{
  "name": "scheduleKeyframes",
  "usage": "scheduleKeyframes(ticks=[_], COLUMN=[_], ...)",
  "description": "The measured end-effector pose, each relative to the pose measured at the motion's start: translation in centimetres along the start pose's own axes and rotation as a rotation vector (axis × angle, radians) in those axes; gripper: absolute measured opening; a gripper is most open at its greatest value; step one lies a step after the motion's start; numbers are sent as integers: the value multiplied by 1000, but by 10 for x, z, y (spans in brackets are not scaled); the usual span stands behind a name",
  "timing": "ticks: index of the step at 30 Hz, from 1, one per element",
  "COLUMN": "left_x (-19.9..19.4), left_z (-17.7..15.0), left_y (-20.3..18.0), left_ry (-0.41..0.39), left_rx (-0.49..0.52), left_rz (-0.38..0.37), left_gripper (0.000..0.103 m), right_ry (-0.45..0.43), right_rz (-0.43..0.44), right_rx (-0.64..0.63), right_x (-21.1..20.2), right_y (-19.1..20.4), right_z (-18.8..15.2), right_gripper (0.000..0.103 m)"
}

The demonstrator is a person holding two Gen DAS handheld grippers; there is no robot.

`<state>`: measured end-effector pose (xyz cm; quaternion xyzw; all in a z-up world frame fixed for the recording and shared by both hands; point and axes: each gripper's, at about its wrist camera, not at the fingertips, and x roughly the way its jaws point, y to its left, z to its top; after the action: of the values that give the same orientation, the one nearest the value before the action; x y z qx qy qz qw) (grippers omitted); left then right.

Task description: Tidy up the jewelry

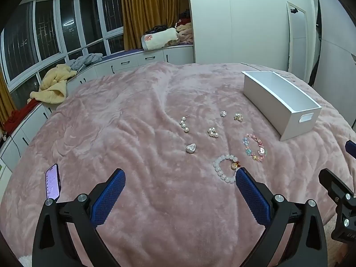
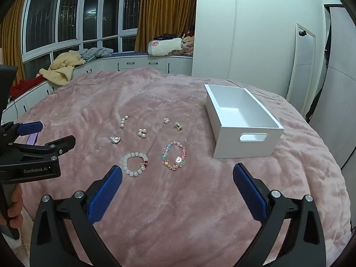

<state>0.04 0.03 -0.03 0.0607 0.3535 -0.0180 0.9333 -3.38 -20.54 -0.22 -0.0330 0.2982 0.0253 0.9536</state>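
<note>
Both grippers, left [image 1: 180, 179] and right [image 2: 177, 174], gape empty; bracelets [image 2: 174, 158] ahead still need lifting into the box [image 2: 244, 143].

Two bead bracelets are lying on the pink bedspread [image 2: 200, 200]: one white bracelet [image 2: 134, 164] and one multicoloured bracelet [image 2: 174, 155]. Five small pieces are sitting beyond them: one pearl strand [image 2: 123, 121], one pearl cluster [image 2: 142, 132], one silver heart-shaped piece [image 2: 115, 140], one silver flower stud [image 2: 166, 120] and one gold-toned ring [image 2: 178, 125]. One white box [image 2: 242, 142] is standing to their right. One phone [image 1: 53, 182] is lying at the left.
</note>
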Motion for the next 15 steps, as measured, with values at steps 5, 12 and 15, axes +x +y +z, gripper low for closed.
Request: scheduleKeyframes(ticks=[5,12,15], left_x=[0,1,-1], left_z=[0,-1,-1], left_y=[0,2,5], left_ry=[0,0,0], left_rx=[0,-2,-7], left_rz=[0,2,3], left_gripper=[100,100,100], right_ry=[-2,-4,-14], right_rz=[1,1,5], right_rx=[2,3,11], right_x=[1,1,0], right_y=[-1,-2,-2], right_z=[0,1,3], right_gripper=[99,99,99])
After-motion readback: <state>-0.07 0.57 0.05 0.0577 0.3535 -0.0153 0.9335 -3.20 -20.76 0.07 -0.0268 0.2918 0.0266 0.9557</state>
